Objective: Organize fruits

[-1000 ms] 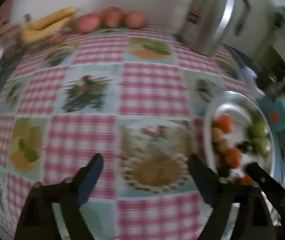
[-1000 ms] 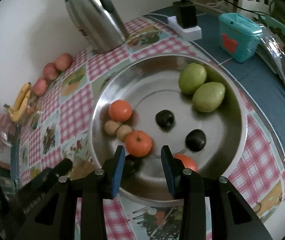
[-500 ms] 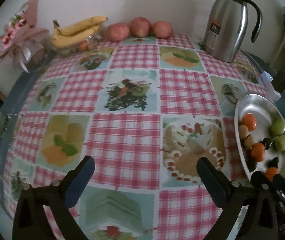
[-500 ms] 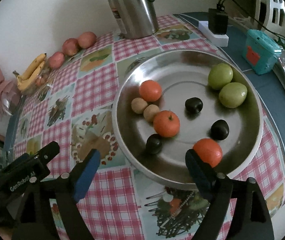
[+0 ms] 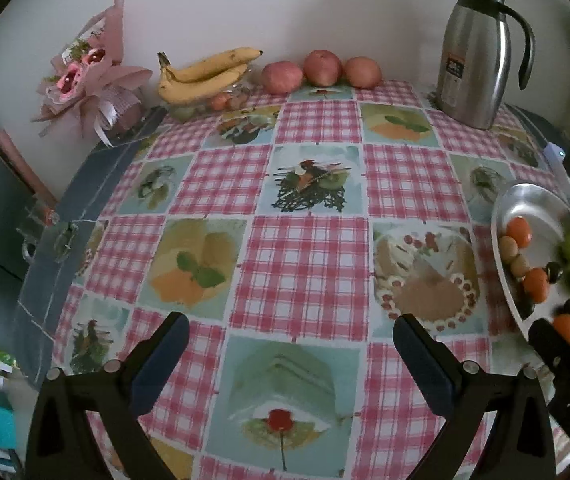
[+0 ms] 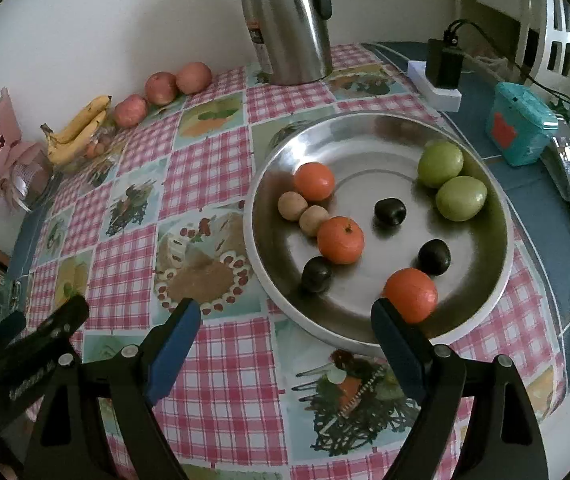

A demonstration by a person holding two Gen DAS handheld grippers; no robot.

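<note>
The right gripper (image 6: 285, 330) hangs above the checked worktop (image 6: 205, 168) with its fingers (image 6: 175, 342) spread wide and nothing between them. Just ahead of them sits the round metal tray (image 6: 365, 136). The right-hand finger's tip lies just beside the nearest orange (image 6: 411, 294), at the tray's near rim; whether they touch cannot be told. Further ahead lie a second orange (image 6: 340, 239) and a third orange (image 6: 313, 181), two small tan fruits (image 6: 303, 212) touching each other, three dark fruits (image 6: 390, 211) spaced apart, and two green fruits (image 6: 451, 182) side by side at the far right.

The left gripper (image 5: 289, 346) also has its fingers (image 5: 161, 354) wide apart and empty, over bare cloth. In its view the tray (image 5: 525, 196) lies well off to the right of the right-hand finger. Far ahead, against the wall, are bananas (image 5: 205, 74) and three red apples (image 5: 321, 69) in a row, with a steel jug (image 5: 475, 52) to the far right.
</note>
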